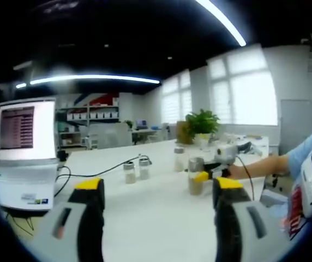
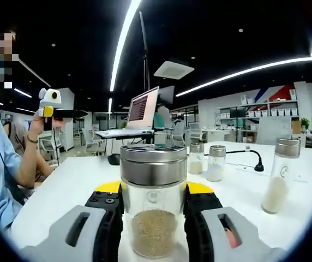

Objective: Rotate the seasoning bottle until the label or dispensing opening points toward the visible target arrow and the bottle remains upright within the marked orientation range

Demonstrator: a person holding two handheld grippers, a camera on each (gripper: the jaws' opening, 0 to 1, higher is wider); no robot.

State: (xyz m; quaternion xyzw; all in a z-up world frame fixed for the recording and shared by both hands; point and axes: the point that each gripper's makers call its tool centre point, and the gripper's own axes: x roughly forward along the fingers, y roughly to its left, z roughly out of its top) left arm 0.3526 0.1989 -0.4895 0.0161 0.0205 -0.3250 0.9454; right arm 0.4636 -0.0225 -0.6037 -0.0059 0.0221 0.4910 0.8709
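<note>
The seasoning bottle [image 2: 153, 199], a clear glass jar with a metal cap and pale granules in its lower part, is clamped between the two jaws of the right gripper [image 2: 153, 218], which presses on its glass body from both sides just below the cap; it stands upright on the white table [image 2: 74, 185]. In the left gripper view the same bottle [image 1: 195, 177] is seen ahead and to the right of the left gripper [image 1: 159, 218], well apart from it, with the right gripper [image 1: 213, 173] closed around it. The left gripper is held released, its jaws spread with nothing between them. No target arrow and no label can be made out in either view, so the needed direction of turn cannot be told. The step in hand is judged to be the rotation itself. It is best done by turning the wrist slowly about the bottle's vertical axis, the base being kept flat on the table or lifted only slightly, so that no tilt is introduced. The clamp should be kept firm, since smooth glass may slip. Three more shakers, two [image 2: 205, 161] ahead and one [image 2: 279, 177] to the right of the right gripper, and a black cable [image 2: 243, 153] should be left undisturbed.
</note>
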